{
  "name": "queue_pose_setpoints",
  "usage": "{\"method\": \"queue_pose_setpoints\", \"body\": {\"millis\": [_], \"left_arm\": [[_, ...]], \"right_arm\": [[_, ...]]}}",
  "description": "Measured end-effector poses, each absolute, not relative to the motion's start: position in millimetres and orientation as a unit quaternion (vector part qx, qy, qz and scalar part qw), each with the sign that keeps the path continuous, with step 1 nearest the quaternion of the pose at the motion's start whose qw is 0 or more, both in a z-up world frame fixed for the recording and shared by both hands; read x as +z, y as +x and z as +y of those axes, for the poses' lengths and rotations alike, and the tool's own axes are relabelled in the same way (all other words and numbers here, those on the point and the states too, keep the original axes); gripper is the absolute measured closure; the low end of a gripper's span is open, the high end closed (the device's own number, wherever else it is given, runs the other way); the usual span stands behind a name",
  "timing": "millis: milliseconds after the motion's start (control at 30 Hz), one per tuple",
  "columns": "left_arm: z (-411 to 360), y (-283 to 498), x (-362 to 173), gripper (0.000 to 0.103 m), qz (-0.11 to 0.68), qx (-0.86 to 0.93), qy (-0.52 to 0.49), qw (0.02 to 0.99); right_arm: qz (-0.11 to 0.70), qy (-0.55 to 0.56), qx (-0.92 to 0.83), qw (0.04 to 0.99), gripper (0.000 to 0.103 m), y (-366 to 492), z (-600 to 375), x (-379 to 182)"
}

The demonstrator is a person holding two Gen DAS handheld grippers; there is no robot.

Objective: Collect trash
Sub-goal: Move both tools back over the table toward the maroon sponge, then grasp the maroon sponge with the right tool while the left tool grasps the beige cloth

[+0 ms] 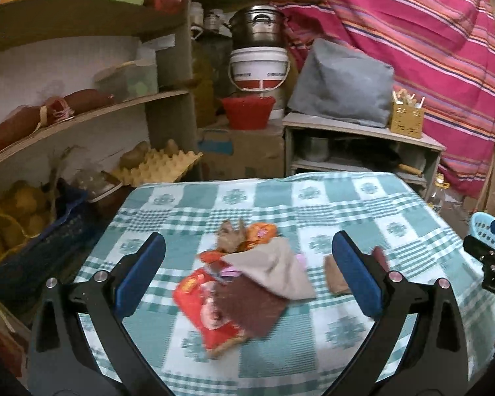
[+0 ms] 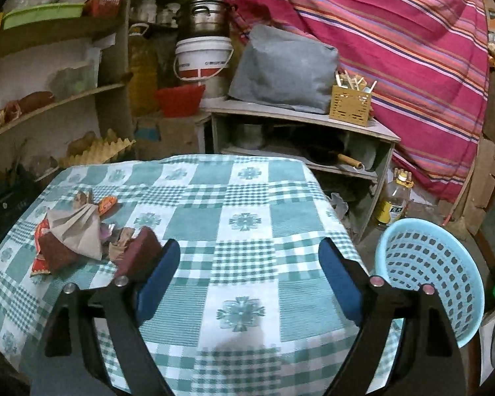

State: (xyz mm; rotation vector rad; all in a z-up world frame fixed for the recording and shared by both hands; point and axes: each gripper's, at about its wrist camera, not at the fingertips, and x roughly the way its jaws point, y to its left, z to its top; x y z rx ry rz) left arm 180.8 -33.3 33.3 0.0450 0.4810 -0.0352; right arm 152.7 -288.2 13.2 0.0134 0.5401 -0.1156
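While both tongs hover over it, the surface [image 1: 363,204] fills most of each view, covered in a teal-and-white checked cloth. Behind it hangs a pink striped curtain [image 1: 412,33], with wooden shelves [image 1: 82,112] to the left and a low cabinet [image 2: 300,122] at the back.

Light blue perforated basket [image 2: 445,264] sits off the surface's right edge, just beside the right tongs' right finger; a sliver of it also shows at the right edge of the left wrist view.

Trash pile [image 1: 241,283] lies on the cloth, centre of the left wrist view and far left in the right wrist view. It includes:
- beige paper bag [image 1: 274,267] on top
- red snack wrapper [image 1: 198,303] under it, nearest the left tongs
- dark maroon sheet [image 1: 250,307] overlapping the wrapper
- orange wrapper [image 1: 260,232] and a crumpled brown scrap [image 1: 229,234] at the far end
- small brown pieces [image 1: 335,275] apart to the right, touching or just behind the left tongs' right finger; cannot tell which

Left tongs [image 1: 247,270]: wide open, blue pads straddling the pile, nothing gripped.

Right tongs [image 2: 249,280]: wide open over bare cloth, nothing gripped. A maroon piece [image 2: 138,250] sits just beside its left finger.
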Motion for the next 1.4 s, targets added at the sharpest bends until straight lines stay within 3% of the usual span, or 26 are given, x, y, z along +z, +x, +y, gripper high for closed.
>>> {"method": "queue_pose_setpoints", "body": {"millis": [767, 800, 900, 967, 1100, 1267, 1400], "left_arm": [[20, 194, 4, 0.005, 0.276, -0.002, 0.012, 0.961], [19, 195, 3, 0.005, 0.278, -0.005, 0.009, 0.96], [13, 198, 1, 0.005, 0.286, -0.017, 0.005, 0.958], [8, 200, 0, 0.005, 0.29, -0.02, 0.006, 0.957], [-4, 206, -3, 0.005, 0.298, -0.026, 0.008, 0.954], [-18, 214, -5, 0.006, 0.309, -0.033, 0.003, 0.95], [-28, 223, -10, 0.017, 0.326, -0.042, -0.002, 0.945]], "right_arm": [[0.348, -0.029, -0.01, 0.937, 0.02, 203, -196, -32], [0.35, -0.025, -0.007, 0.936, 0.023, 204, -196, -34], [0.364, -0.021, 0.003, 0.931, 0.051, 211, -196, -38], [0.374, -0.018, 0.014, 0.927, 0.058, 214, -195, -42], [0.379, -0.021, 0.024, 0.925, 0.083, 216, -194, -45], [0.366, -0.019, 0.027, 0.93, 0.088, 210, -205, -37], [0.359, -0.006, 0.02, 0.933, 0.088, 206, -221, -29]]}}
